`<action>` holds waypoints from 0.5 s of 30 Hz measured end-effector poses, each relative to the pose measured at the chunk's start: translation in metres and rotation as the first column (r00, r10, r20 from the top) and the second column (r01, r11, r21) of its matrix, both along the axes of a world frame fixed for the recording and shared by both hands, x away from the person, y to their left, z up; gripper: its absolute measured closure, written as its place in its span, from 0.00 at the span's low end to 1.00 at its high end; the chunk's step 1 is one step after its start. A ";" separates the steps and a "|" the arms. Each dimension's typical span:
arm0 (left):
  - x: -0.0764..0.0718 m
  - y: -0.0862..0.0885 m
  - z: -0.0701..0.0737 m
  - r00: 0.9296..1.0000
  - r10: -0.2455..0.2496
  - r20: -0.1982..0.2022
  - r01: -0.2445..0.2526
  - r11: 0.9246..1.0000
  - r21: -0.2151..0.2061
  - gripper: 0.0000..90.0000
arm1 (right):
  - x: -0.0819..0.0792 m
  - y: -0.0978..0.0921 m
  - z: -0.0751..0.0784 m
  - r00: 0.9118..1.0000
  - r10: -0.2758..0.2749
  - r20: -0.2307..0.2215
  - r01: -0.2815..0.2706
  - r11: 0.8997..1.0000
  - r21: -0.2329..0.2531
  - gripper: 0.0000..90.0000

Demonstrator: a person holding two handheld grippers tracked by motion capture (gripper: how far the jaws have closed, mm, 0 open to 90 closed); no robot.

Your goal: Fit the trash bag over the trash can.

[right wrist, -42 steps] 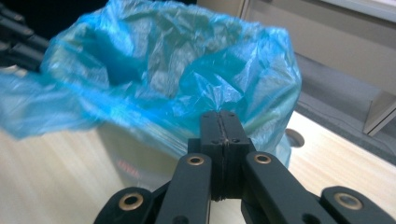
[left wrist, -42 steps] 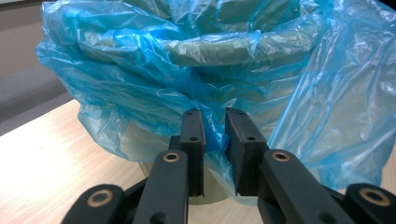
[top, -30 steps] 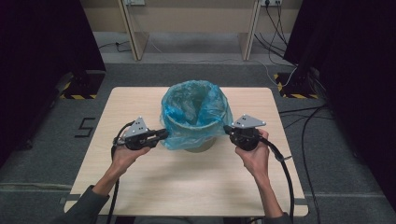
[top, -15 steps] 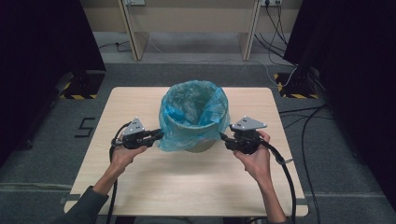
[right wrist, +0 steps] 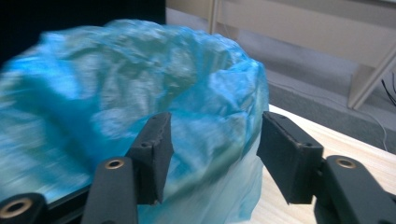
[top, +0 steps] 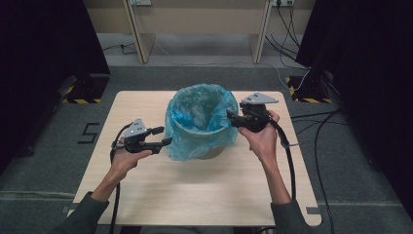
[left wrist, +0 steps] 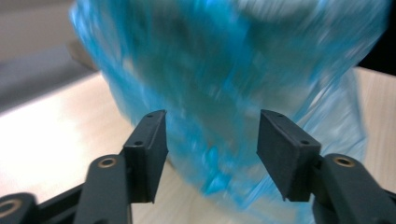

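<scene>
forearms: both come in from the bottom of the high view, grey sleeves at the table's near edge, one gripper in each hand.
table (top: 204, 195): light wood top; near half bare.
left gripper (top: 164, 136): at the table's left-centre, jaws pointing right at the bag's lower left flank. Jaws spread wide, nothing between the pads. Tips just beside the plastic; contact can't be told from the high view.
left gripper view: bag (left wrist: 243, 93) sits ahead of the parted jaws, motion-blurred; plastic shows through the gap, not pinched.
left cable (top: 115, 195): trails back along the forearm toward the near edge.
bag (top: 199, 117): blue translucent bin liner, draped over a bin at the table's centre, mouth open upward, loose skirt hanging down to the tabletop on the near left side.
bin (top: 212, 151): mostly covered by the liner; a dull brownish wall shows under the bag's hem at the near side. Upright.
right gripper (top: 230, 117): higher than the left one, at the bag's right rim, jaws pointing left. Jaws apart, holding nothing.
right gripper view: rim of the bag (right wrist: 154, 84) lies ahead of and between the open jaws; plastic near the pads, no clamp visible.
right cable (top: 290, 161): runs down past the wrist.
far side: grey floor beyond the table, wooden frame legs (top: 138, 34), black curtains on both flanks, loose cables at the right.
</scene>
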State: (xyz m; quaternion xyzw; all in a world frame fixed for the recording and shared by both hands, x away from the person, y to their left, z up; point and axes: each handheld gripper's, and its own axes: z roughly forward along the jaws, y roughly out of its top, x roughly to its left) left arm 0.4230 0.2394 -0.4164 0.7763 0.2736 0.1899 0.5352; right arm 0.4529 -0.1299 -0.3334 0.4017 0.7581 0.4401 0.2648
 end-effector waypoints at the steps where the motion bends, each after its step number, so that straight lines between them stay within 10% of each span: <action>1: -0.002 -0.002 0.002 1.000 -0.009 0.001 0.009 1.000 -0.002 0.41 | 0.006 -0.001 -0.003 1.000 -0.005 -0.009 0.005 1.000 0.013 0.56; 15: 0.003 -0.030 -0.027 0.998 -0.028 -0.065 0.034 0.995 0.097 0.39 | 0.036 -0.023 -0.014 0.999 0.033 -0.041 -0.027 0.990 0.138 0.88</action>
